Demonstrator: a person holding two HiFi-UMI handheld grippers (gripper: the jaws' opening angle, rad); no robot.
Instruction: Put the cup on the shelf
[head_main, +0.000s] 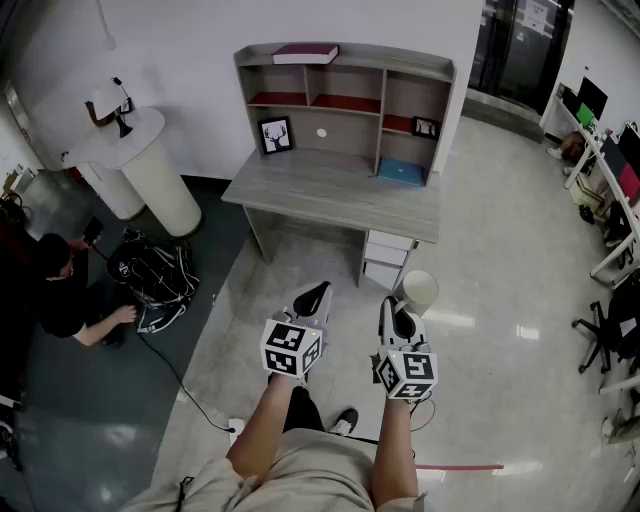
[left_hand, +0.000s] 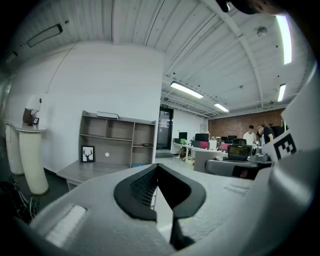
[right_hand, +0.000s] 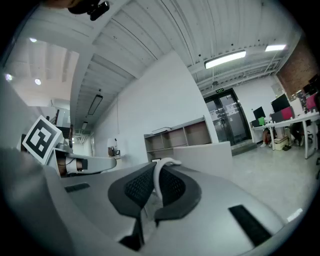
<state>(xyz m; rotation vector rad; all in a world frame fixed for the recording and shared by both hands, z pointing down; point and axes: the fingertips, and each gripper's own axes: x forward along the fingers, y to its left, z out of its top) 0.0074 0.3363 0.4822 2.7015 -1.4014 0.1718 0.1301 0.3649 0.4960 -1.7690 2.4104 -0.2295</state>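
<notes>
A white cup (head_main: 418, 292) hangs over the floor in front of the desk, held by its handle in my right gripper (head_main: 400, 316). In the right gripper view the thin white handle (right_hand: 159, 176) is pinched between the black pads, and the cup's body (right_hand: 205, 156) stands just beyond them. My left gripper (head_main: 312, 297) is beside it on the left, shut with nothing in it; its pads (left_hand: 145, 187) meet at the tips. The grey shelf unit (head_main: 345, 100) stands on a desk ahead, also seen in the left gripper view (left_hand: 117, 142) and the right gripper view (right_hand: 175, 139).
The shelf holds a framed picture (head_main: 275, 135), a dark red book (head_main: 305, 53) on top and a blue item (head_main: 400, 172). White drawers (head_main: 388, 260) sit under the desk. A crouching person (head_main: 60, 290), a black bag (head_main: 155, 275) and a white pedestal (head_main: 150, 170) are left. Office chairs (head_main: 610, 330) are right.
</notes>
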